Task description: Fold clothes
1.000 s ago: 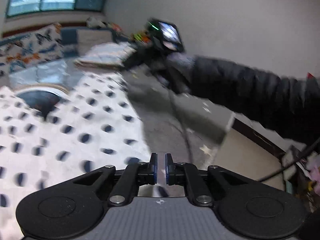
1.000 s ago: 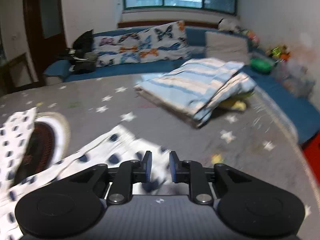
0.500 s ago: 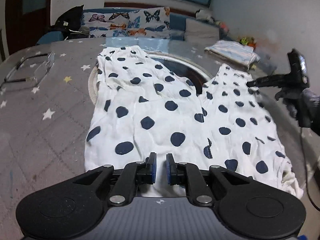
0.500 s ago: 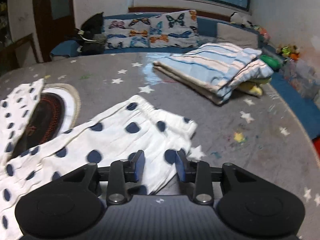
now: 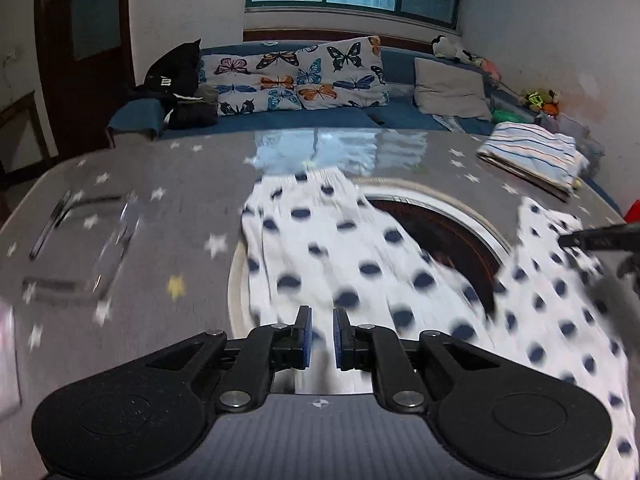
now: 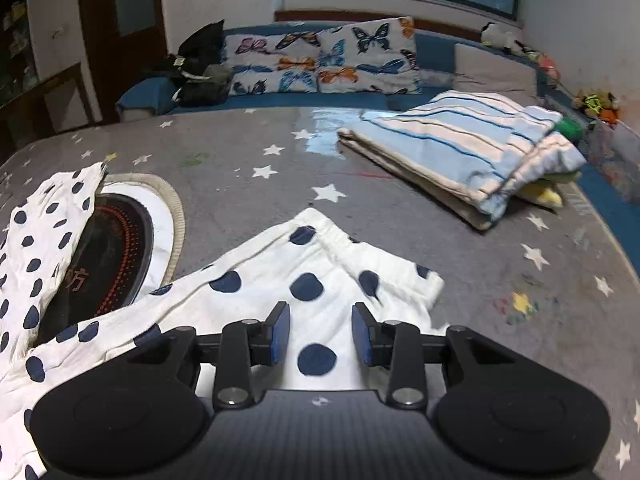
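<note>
Grey star-print table [image 6: 400, 200] fills both views. White polka-dot trousers [image 6: 320, 276] lie spread flat on it, legs fanned apart over a round inset burner [image 6: 108, 248] w/ pale rim. Folded striped blanket [image 6: 472, 148] sits well apart, twd the far right edge. Left gripper [image 5: 320, 338] hovers at the near hem of one leg – jaws nearly shut, nothing between them. Right gripper [image 6: 320, 330] over the other leg, near its cuff – jaws have just been opening, now partly apart, cloth below, pads not pressing it.

Character "方" on the round dark panel [image 6: 105, 256], white "m" mark on the black bag [image 5: 173, 76]
</note>
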`<state>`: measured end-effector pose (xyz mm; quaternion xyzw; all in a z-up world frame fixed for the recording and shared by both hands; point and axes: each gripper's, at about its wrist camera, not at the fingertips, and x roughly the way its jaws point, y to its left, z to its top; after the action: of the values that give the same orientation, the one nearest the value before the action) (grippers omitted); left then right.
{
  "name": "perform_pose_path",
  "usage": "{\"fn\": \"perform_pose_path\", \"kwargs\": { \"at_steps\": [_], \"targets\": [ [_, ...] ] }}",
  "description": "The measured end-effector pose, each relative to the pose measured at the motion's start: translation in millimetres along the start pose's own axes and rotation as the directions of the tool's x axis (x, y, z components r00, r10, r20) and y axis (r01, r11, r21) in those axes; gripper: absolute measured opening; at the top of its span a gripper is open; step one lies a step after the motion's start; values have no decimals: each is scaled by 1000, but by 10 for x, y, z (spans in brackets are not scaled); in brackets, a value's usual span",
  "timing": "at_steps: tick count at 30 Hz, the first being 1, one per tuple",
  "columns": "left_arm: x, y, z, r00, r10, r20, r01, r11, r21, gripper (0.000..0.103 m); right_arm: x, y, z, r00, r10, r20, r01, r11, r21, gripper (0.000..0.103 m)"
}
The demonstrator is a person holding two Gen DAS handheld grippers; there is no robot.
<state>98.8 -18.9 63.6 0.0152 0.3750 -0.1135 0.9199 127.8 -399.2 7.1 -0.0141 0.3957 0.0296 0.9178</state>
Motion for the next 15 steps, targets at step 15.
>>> {"fn": "perform_pose_path", "kwargs": {
  "at_steps": [15],
  "targets": [
    [1271,410,647,998,-52,-46,46,991,-127,12,325,47,280,999,40,2,-40,999,-27,40]
  ]
}}
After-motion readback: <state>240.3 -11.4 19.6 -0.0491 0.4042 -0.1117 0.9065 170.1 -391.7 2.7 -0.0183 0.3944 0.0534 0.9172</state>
